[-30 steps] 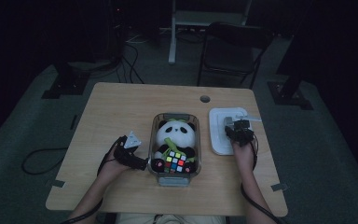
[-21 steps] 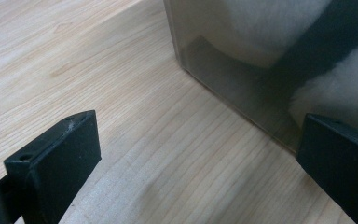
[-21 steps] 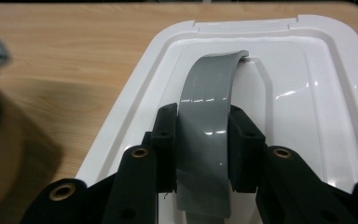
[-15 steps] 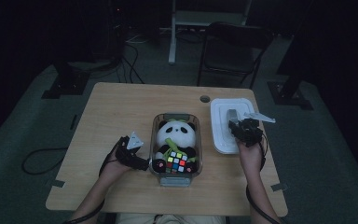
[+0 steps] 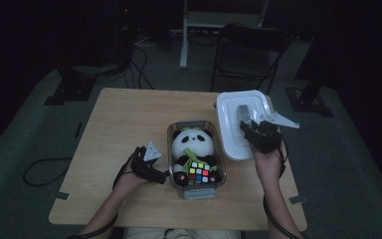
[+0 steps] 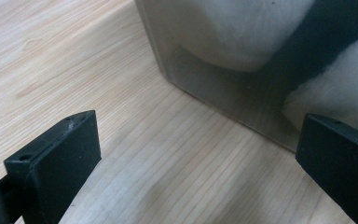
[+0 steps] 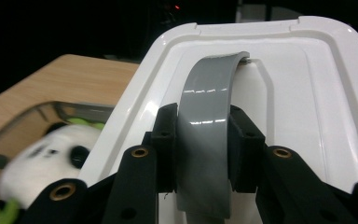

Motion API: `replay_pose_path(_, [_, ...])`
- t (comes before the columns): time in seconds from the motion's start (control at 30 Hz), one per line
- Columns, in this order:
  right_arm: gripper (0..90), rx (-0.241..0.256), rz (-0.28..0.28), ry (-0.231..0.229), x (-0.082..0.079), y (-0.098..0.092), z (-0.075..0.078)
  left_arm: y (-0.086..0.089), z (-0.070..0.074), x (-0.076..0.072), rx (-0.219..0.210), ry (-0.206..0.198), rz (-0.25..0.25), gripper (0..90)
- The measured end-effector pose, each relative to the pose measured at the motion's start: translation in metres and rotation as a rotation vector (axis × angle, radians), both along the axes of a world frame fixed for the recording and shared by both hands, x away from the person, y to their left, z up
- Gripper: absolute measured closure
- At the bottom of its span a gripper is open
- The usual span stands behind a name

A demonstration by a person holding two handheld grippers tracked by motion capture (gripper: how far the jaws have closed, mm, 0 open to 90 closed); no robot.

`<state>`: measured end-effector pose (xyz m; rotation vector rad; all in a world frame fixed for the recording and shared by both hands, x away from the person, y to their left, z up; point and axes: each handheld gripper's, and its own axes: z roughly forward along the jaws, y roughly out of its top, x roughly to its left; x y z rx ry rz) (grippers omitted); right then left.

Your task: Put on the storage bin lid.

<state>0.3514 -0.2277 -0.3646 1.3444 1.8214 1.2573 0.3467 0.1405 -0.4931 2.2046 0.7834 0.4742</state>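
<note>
A clear plastic container (image 5: 169, 145) stands at the middle of the wooden table, holding a panda plush (image 5: 194, 143) and a colour cube (image 5: 197, 174). My left gripper (image 5: 165, 175) rests low against the container's left wall, open. In the left gripper view that wall (image 6: 214, 79) and the panda's fur (image 6: 242, 28) lie just ahead of the left gripper (image 6: 200, 154). My right gripper (image 5: 251, 130) is shut on the grey handle (image 5: 243, 113) of a white lid (image 5: 229, 134), held up to the right of the container. The right gripper (image 7: 203, 140) pinches the handle (image 7: 209, 88) from both sides; the lid (image 7: 307, 93) tilts away.
Bare tabletop (image 5: 124, 119) lies to the left and behind the container. A small round hole sits at the table's back edge near the lid. A dark chair (image 5: 248, 50) and cables (image 5: 139, 64) are on the floor beyond the table.
The right gripper has risen with the lid by its handle, carrying it up and slightly away from the person. The left gripper stays beside the container.
</note>
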Motion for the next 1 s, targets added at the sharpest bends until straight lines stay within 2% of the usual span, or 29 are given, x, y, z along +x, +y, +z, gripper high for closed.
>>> replay_pose_path(0.23, [68.5,0.011,0.065,-0.02,-0.014,0.012,0.011,-0.016,0.002,0.0,0.019,-0.001,-0.04,0.5])
replay_pose_path(0.37, [68.5,0.012,0.106,-0.027,-0.023,0.02,0.014,-0.03,0.003,0.0,0.013,-0.003,-0.063,0.5])
replay_pose_path(0.57, [68.5,0.019,0.175,0.001,-0.032,0.036,0.009,-0.048,0.004,0.002,-0.002,0.004,-0.105,0.5])
replay_pose_path(0.63, [68.5,0.025,0.201,0.015,-0.033,0.041,0.007,-0.052,0.005,0.002,0.009,-0.002,-0.109,0.5])
replay_pose_path(0.73, [68.5,0.02,0.238,0.039,-0.035,0.051,0.003,-0.048,0.006,0.002,-0.005,0.0,-0.095,0.5])
replay_pose_path(0.83, [68.5,0.016,0.273,0.065,-0.036,0.06,-0.002,-0.04,0.006,0.001,0.012,-0.004,-0.072,0.5])
replay_pose_path(1.0, [68.5,0.008,0.298,0.107,-0.035,0.07,-0.013,-0.028,0.007,-0.001,-0.002,0.008,-0.044,0.5])
